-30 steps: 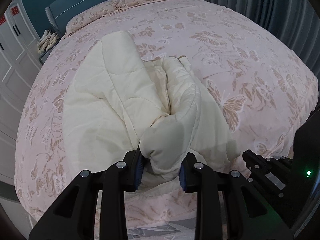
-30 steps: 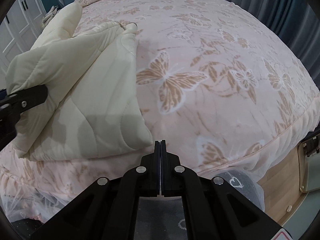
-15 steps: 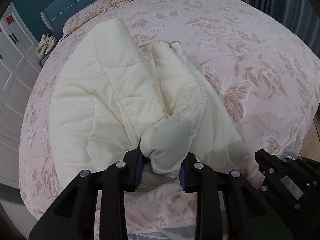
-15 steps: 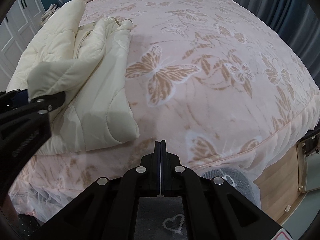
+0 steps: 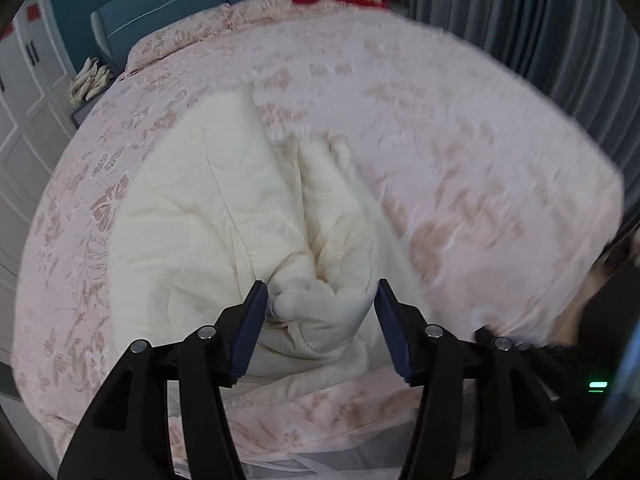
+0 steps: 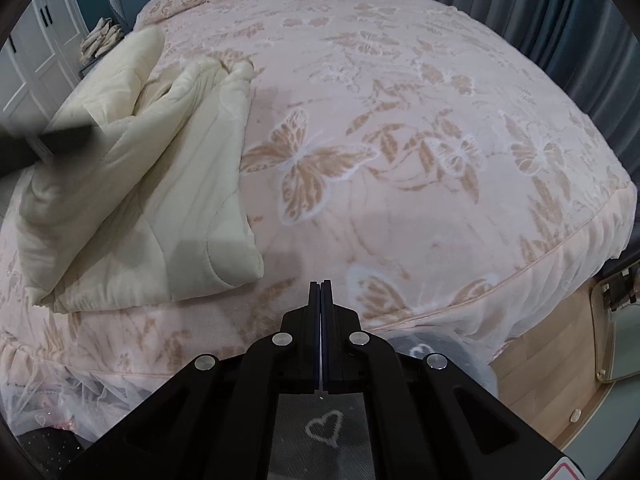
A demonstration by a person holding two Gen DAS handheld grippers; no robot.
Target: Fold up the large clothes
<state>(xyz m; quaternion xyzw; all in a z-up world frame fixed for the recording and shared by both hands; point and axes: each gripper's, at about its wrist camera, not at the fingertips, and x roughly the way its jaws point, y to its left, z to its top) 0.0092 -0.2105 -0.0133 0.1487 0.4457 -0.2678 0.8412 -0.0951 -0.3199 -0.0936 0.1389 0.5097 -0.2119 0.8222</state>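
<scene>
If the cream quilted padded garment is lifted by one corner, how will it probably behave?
The cream quilted padded garment will probably sag and unfold, since it bunches softly between the pads of the left tool. Its puffy stitched panels suggest it is light for its bulk. It seems unlikely to slide on the plush pink butterfly-patterned bedspread.

Quilted garment [image 5: 208,216]: cream padded cloth, matt, soft, with stitched seams.
Bedspread [image 6: 400,128]: pink plush cloth, fuzzy nap, woven tan butterflies.
Left claw [image 5: 320,312]: matt black plastic, ribbed blue pads, shiny metal screws.
Right claw [image 6: 321,300]: the same black plastic.
Floor [image 6: 552,400], at 4 o'clock: pale smooth wood.
Curtain [image 6: 560,20], at 2 o'clock: grey pleated cloth.
</scene>
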